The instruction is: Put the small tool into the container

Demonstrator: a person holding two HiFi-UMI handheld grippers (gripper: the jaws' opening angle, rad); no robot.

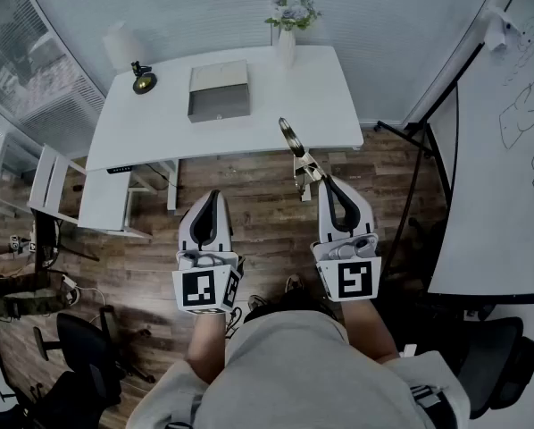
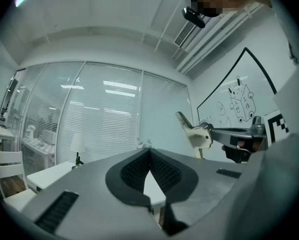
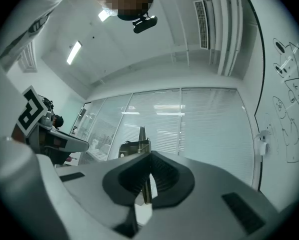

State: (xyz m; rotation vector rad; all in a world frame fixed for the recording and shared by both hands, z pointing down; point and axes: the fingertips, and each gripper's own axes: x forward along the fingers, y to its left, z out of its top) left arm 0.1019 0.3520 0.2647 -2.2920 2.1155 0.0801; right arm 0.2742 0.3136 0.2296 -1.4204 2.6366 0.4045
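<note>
A grey lidded box, the container (image 1: 219, 90), lies on the white table (image 1: 312, 105) ahead of me. My right gripper (image 1: 324, 182) is shut on a small metal tool (image 1: 296, 147) that sticks forward past the table's near edge, above the wooden floor. The tool (image 3: 136, 145) shows above the closed jaws of that gripper (image 3: 149, 157) in its own view. My left gripper (image 1: 212, 198) hangs level with it to the left, shut and empty, over the floor. From the left gripper view the pads (image 2: 149, 153) meet, and the tool (image 2: 194, 132) is off to the right.
On the table stand a white lamp (image 1: 120, 45), a small black object (image 1: 144, 81) and a vase of flowers (image 1: 288, 23). A whiteboard (image 1: 508, 141) leans at the right. A white chair (image 1: 53, 181) and dark office chairs (image 1: 88, 351) are at the left.
</note>
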